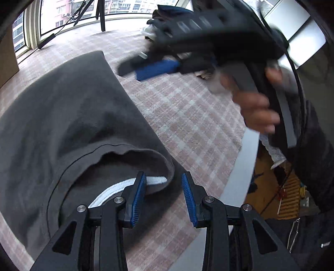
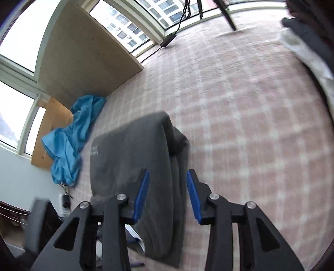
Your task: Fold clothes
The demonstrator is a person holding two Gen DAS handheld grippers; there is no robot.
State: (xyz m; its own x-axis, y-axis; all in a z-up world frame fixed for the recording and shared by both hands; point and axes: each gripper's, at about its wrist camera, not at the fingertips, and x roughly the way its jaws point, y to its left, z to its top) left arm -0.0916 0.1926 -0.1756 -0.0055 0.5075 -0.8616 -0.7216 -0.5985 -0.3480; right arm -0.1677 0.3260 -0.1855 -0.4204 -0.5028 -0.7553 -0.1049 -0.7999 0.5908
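A grey garment lies on the pink plaid cloth, its neck opening and white inner label nearest the left wrist camera. My left gripper is open, its blue pads either side of the garment's edge by the collar without pressing on it. In the right wrist view the same grey garment lies folded lengthwise, with my right gripper open just above it and nothing pinched. The left wrist view also shows the right gripper, blurred, held by a person's hand above the plaid surface.
A crumpled blue cloth lies left of the garment by a leaning wooden board. More dark and white clothes are piled at the far side. The surface's grey edge runs at the right. Windows line the back.
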